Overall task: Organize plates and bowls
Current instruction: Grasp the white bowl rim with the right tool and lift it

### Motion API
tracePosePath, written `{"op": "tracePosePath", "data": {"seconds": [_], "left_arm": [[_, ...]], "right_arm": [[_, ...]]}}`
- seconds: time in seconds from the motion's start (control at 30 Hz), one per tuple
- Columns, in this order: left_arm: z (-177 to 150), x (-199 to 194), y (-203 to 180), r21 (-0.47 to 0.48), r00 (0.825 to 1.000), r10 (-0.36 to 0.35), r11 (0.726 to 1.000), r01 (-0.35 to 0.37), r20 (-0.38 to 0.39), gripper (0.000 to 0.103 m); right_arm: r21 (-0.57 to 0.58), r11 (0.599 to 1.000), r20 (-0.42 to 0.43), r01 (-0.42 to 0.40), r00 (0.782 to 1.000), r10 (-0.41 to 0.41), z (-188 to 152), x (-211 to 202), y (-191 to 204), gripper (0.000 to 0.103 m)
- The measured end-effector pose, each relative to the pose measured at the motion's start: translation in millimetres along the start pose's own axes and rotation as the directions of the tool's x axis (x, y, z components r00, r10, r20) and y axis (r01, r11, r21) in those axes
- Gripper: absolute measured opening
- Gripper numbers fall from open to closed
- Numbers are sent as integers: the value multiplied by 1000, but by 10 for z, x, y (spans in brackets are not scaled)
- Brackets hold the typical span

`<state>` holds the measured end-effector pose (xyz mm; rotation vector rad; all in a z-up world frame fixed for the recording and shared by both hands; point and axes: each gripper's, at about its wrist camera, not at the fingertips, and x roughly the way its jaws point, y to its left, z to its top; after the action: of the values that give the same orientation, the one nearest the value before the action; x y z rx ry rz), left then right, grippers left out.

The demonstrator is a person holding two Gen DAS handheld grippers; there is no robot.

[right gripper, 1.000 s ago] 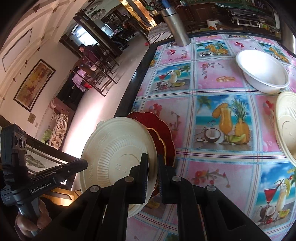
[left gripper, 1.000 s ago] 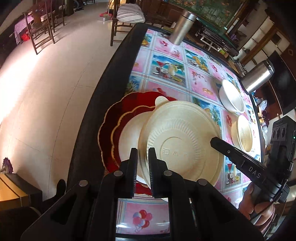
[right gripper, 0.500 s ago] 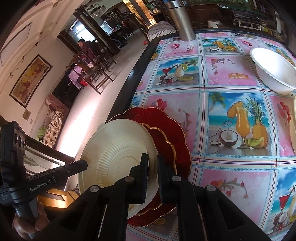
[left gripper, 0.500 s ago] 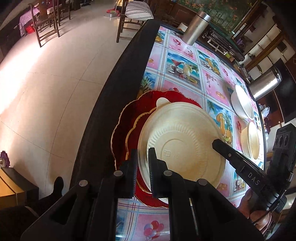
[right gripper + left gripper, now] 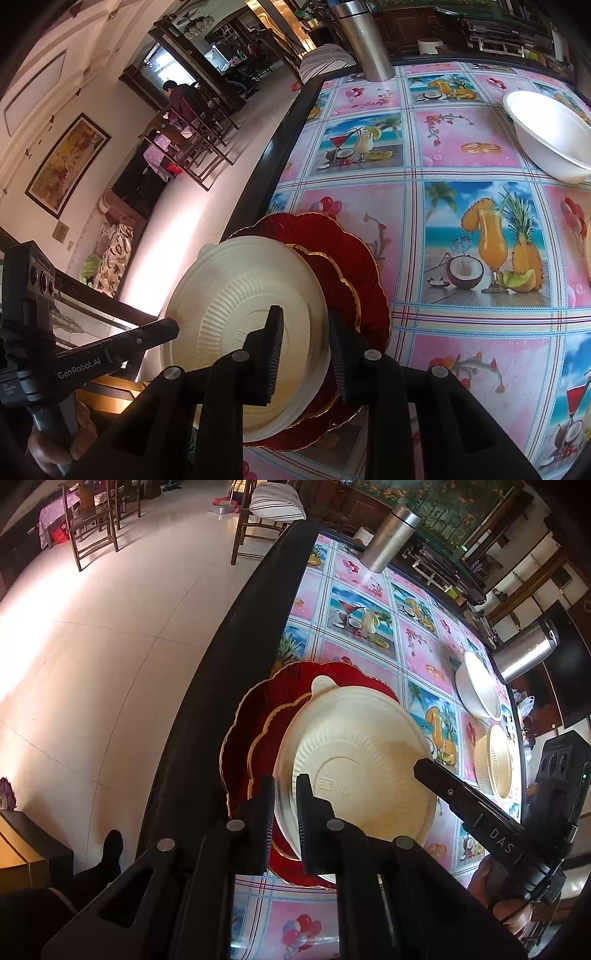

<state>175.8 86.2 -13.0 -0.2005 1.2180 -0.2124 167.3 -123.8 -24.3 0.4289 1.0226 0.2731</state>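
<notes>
Cream ribbed plate [image 5: 365,753] (upside down), resting on red plates [image 5: 258,709]

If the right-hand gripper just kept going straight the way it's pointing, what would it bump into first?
Most likely the cream plate: its rim sits between the right gripper's parted fingers, which have just been opening. Right behind lie the red plates, though depth is hard to judge.
</notes>
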Motion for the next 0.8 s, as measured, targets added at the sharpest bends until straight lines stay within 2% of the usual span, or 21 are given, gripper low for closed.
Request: {"op": "tracePosePath", "data": {"seconds": [0.23, 0.4, 0.6, 0.7, 0.8], "left_arm": [[30, -130, -19, -10, 999, 30, 1000, -30, 17, 9], [63, -396, -202, 14, 997, 31, 999, -32, 74, 9], [128, -548, -1084, 147, 993, -39, 989, 22, 115, 9], [189, -407, -1589, 185, 992, -90, 980, 72, 91, 9], [300, -185, -2020, 188, 991, -107, 978, 91, 77, 12]], "right_arm": [[-13, 1000, 52, -25, 998, 25, 53, -237, -1, 33], [-14, 1000, 102, -17, 995, 19, 80, -579, -228, 33], [34, 999, 207, 38, 977, -44, 239, -1211, -841, 33], [87, 994, 248, 61, 965, -81, 353, -1484, -1241, 33], [138, 988, 270, 68, 957, -104, 480, -1682, -1634, 33]]}}
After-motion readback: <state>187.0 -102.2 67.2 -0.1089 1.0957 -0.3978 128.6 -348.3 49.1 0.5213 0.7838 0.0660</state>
